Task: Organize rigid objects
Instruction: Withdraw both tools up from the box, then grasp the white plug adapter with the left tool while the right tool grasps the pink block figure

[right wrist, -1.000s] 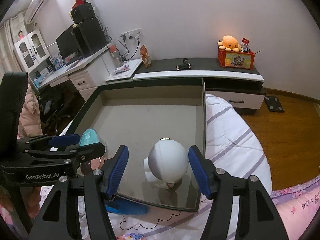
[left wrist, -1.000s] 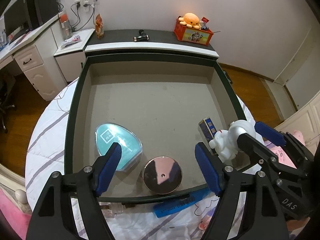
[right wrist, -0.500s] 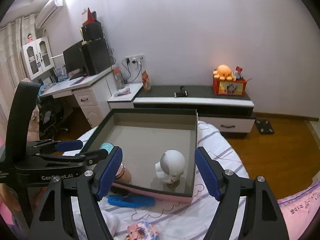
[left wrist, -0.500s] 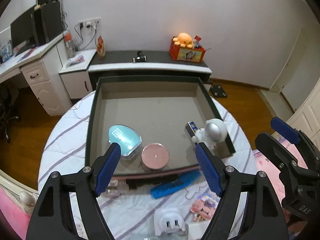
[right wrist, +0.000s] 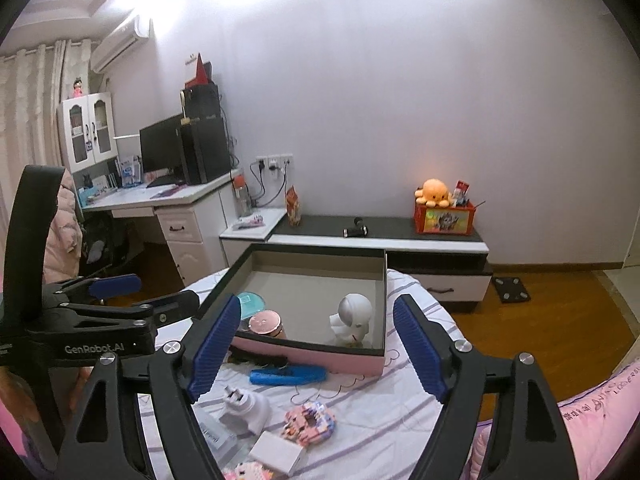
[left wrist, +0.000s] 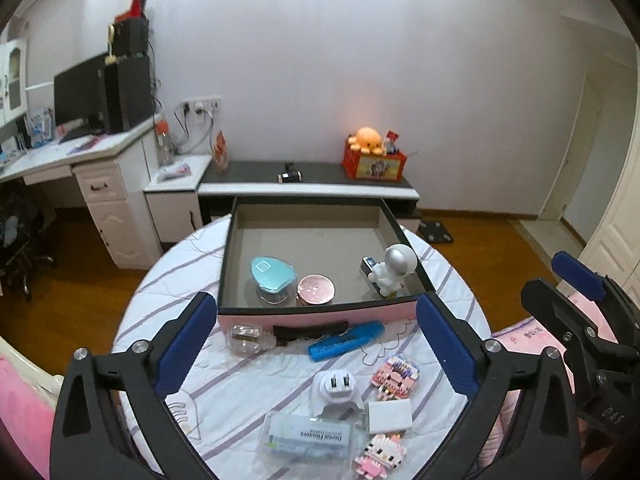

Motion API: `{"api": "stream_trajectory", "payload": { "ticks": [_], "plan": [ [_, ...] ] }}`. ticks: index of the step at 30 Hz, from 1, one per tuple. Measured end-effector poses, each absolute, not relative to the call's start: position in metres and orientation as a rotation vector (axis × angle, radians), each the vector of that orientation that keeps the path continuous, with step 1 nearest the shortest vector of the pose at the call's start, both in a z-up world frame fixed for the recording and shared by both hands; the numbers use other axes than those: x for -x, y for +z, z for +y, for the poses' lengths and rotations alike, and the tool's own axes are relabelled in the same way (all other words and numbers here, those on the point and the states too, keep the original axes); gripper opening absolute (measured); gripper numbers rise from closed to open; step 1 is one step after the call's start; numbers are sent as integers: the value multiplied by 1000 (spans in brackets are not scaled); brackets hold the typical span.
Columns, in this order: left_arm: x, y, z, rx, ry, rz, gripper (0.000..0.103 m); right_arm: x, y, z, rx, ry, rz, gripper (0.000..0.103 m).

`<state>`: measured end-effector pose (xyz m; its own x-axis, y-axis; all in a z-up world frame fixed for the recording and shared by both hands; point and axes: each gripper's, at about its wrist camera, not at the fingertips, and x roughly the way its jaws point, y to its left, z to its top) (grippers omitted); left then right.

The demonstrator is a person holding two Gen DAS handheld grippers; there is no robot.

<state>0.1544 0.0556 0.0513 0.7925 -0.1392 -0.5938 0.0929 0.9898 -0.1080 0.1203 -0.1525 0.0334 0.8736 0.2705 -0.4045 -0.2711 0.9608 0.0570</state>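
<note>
Left claw: the left claw [left wrist: 312,336] has its jaws wide apart and opening, with nothing between the blue pads; it touches nothing and hangs above the loose things on the tabletop.
Right claw: the right claw [right wrist: 316,344] has its jaws spread and opening, also empty, with the tray showing between them further off.
Tray: the pink-fronted tray [left wrist: 320,314] sits on the round striped tabletop [left wrist: 168,292]. Inside stand the white astronaut figure [left wrist: 394,268] at the right wall, the teal case [left wrist: 273,276] and the pink round tin [left wrist: 316,289] side by side near the front.
Outside the tray: the blue comb [left wrist: 346,339], a white plug [left wrist: 336,387], a pink brick figure [left wrist: 396,374] and a dental flosser pack [left wrist: 310,438].
Left view only: a clear bottle [left wrist: 246,336] and a dark hair clip [left wrist: 310,328] just before the tray's front.
Right view only: the left claw seen from the side, a curtain [right wrist: 28,120] and an air conditioner [right wrist: 120,42].
</note>
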Motion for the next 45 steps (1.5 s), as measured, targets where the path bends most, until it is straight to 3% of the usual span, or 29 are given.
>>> {"api": "stream_trajectory", "payload": {
  "ticks": [25,45],
  "plan": [
    [-105,43,64,66,-90,627,103,-78,28,-161,5,278,399,82],
    [-161,-54,41,33,-120,972,103,-140,-49,-160,29,285,728,82]
  ]
}}
